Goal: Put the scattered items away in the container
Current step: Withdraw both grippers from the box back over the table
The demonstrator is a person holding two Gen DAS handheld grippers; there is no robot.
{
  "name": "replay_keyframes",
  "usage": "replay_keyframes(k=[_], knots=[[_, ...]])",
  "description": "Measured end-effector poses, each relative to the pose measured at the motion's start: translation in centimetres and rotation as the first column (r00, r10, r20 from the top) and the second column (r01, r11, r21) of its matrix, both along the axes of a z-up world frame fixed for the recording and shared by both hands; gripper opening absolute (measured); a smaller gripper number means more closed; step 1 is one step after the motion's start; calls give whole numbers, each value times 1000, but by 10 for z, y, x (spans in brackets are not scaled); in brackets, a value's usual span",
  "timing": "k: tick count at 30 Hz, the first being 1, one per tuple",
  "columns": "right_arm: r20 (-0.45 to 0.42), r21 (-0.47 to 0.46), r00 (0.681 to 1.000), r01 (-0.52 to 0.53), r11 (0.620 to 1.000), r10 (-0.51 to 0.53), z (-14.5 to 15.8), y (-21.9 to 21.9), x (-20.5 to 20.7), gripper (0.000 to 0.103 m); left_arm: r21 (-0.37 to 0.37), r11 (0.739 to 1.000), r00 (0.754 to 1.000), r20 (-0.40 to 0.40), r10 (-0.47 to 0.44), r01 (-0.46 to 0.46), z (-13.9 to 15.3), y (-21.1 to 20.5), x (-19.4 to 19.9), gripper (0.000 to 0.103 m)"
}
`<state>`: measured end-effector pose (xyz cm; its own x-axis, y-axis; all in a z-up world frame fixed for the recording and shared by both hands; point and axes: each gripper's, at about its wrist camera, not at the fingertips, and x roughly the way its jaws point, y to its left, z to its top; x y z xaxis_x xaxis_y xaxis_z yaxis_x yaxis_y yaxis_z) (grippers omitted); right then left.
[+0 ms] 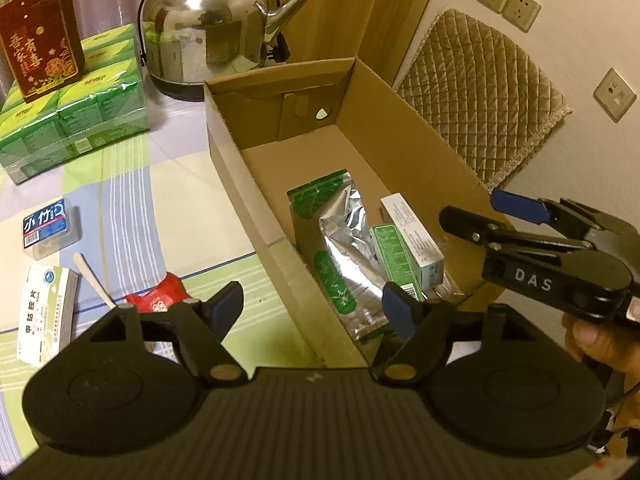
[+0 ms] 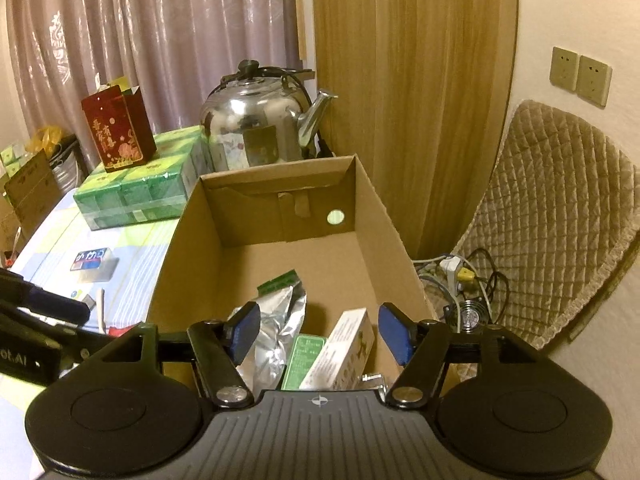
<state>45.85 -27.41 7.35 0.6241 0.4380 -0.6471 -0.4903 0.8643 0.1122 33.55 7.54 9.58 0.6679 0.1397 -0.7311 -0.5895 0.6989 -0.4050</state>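
- The open brown cardboard box (image 1: 256,184) stands on the striped tablecloth (image 1: 168,184), just in front of the shiny steel kettle (image 1: 208,28).
- At the near end of the box lie a crumpled silver foil pouch with green print (image 1: 340,240), a small green carton (image 1: 396,256) and a white carton with fine print (image 1: 412,224), the two cartons leaning side by side against the pouch.
- Outside the box, on the cloth to its left, sit a clear plastic case with a blue label (image 1: 50,232), a white and green medicine box (image 1: 44,312), a pale wooden stick (image 1: 94,280) and a red wrapper (image 1: 160,300).
- My left gripper (image 1: 316,308) hangs over the box's near left wall, jaws wide apart, nothing between the blue pads.
- My right gripper (image 2: 320,334) hovers above the cartons inside the box, its jaws apart and empty; the white carton shows between the fingers but neither pad touches it.
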Motion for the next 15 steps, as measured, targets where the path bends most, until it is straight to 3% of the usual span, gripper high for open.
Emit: replay_keyframes(k=[7,15], knots=[[1,-16,1000,-9,1000,9,6,1,-21,68,1,1000,1000,6,13,-13,-1,-6,-24,81],[16,-20,999,-36,999,36,15,12,-51,88,6,999,999,12,34,-34,-1,-12,-64,93]])
